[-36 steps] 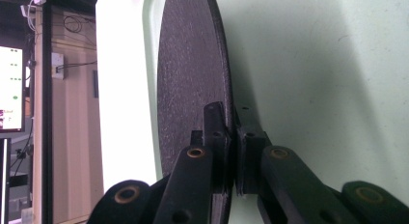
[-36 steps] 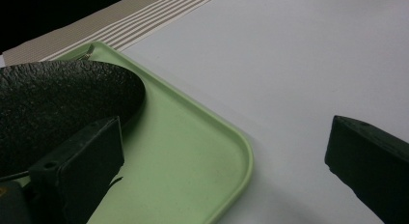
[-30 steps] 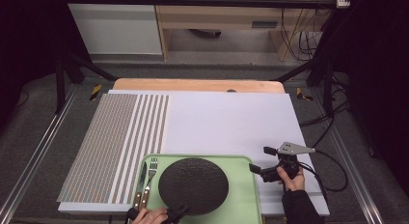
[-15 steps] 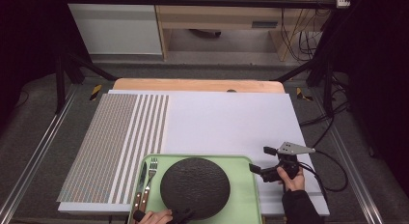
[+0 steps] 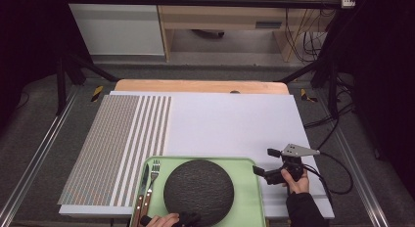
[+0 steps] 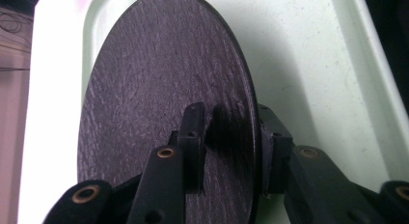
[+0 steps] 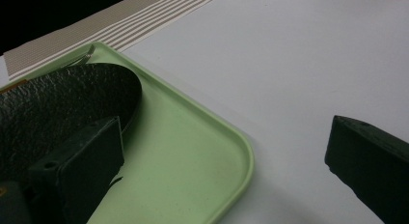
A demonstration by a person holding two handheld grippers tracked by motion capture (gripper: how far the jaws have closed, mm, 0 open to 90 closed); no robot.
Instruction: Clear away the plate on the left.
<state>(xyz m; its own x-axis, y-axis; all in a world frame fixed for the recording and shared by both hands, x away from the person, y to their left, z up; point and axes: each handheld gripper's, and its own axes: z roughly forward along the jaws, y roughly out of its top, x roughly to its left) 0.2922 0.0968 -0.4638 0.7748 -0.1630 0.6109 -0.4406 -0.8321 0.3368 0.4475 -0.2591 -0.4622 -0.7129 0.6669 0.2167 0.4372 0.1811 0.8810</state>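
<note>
**Thin grip on the plate's edge is the weak point**

The white table (image 5: 235, 124) carries a striped mat (image 5: 117, 144) on its 9 o'clock side and, at 6 o'clock, a green tray (image 5: 247, 188). On the tray lies a round, dark, rough-faced plate (image 5: 198, 190), with a fork (image 5: 152, 180) and a knife (image 5: 143, 185) beside it at the plate's 9 o'clock.

The left gripper (image 6: 226, 137) is clamped on the plate's rim at 6 o'clock, one jaw above the plate and one beneath. The bite looks shallow and sits on one edge only, so if the plate is lifted from there, its weight would likely lever it down and let it slip or swing. A swinging plate could knock the fork and knife, which lie close by, or drag the tray toward the table's near edge.

The right gripper (image 5: 274, 170) hovers at the tray's 3 o'clock corner, jaws wide apart and holding nothing; one jaw hangs over the tray, the other over bare table. Closing there could catch the tray's rim and shift it.
</note>
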